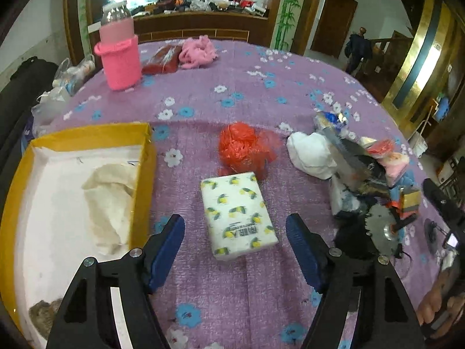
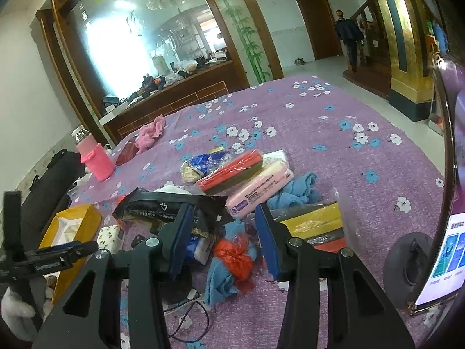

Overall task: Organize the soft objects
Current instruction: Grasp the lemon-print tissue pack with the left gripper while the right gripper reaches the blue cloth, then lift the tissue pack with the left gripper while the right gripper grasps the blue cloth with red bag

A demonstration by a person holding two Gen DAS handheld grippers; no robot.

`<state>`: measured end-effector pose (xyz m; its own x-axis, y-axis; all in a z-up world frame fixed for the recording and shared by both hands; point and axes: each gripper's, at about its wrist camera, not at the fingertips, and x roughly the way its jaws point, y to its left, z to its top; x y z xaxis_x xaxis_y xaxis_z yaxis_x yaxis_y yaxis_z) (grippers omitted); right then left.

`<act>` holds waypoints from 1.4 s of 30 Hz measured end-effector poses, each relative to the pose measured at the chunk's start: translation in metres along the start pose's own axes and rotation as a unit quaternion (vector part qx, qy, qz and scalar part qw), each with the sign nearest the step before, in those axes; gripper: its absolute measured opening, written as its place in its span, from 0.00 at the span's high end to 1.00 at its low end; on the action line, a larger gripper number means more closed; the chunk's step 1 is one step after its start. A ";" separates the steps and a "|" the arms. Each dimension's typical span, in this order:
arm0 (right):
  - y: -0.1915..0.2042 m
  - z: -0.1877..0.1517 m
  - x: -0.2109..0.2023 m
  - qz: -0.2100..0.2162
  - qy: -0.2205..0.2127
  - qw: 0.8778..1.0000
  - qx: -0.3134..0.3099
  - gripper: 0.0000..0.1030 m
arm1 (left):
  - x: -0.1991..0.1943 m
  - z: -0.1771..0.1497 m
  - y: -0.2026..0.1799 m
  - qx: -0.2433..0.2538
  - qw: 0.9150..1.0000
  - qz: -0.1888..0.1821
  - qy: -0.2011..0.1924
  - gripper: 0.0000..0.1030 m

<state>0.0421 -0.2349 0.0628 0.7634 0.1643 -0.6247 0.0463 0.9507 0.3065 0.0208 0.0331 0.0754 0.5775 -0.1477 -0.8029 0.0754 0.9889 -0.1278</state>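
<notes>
A lemon-print tissue pack (image 1: 238, 212) lies flat on the purple flowered cloth (image 1: 261, 93). My left gripper (image 1: 234, 223) hangs just over its near half with the blue pads (image 1: 171, 244) on either side, a gap on each; it is open. Left of it stands a yellow box (image 1: 87, 135) holding a cream cloth (image 1: 110, 200) and a brown furry thing (image 1: 43, 317). My right gripper (image 2: 223, 213) is open above a pile with nothing between its pads (image 2: 181, 232). The right wrist view also shows the left gripper (image 2: 78, 247), the tissue pack (image 2: 112, 237) and the box (image 2: 74, 216).
An orange plastic bag (image 1: 241, 148) and a white bundle (image 1: 311, 154) lie behind the pack. Pink bottle holder (image 1: 119, 55) and pink cloth (image 1: 197, 51) sit far back. The pile holds a pink pack (image 2: 258, 189), blue cloths (image 2: 296, 189), black bag (image 2: 162, 206). A screen (image 2: 447, 256) stands right.
</notes>
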 end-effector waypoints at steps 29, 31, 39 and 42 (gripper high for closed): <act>0.005 0.002 0.002 -0.009 0.027 1.000 -0.001 0.59 | -0.043 -0.044 0.015 -0.014 0.996 -0.046 -0.069 0.47; 0.004 0.004 -0.002 0.002 0.049 0.999 0.013 0.59 | -0.048 -0.052 0.017 -0.006 0.996 -0.048 -0.071 0.47; -0.008 0.013 0.010 -0.013 0.118 0.992 0.042 0.59 | -0.069 -0.067 0.029 -0.009 0.994 -0.069 -0.087 0.47; -0.014 0.016 0.012 -0.031 0.126 0.990 0.047 0.59 | -0.064 -0.069 0.031 -0.011 0.994 -0.076 -0.077 0.47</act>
<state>0.0613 -0.2506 0.0625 0.5726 0.1773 -0.8004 0.1567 0.9347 0.3191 -0.0702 0.0721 0.0827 0.6785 -0.2894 -0.6752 0.1533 0.9547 -0.2551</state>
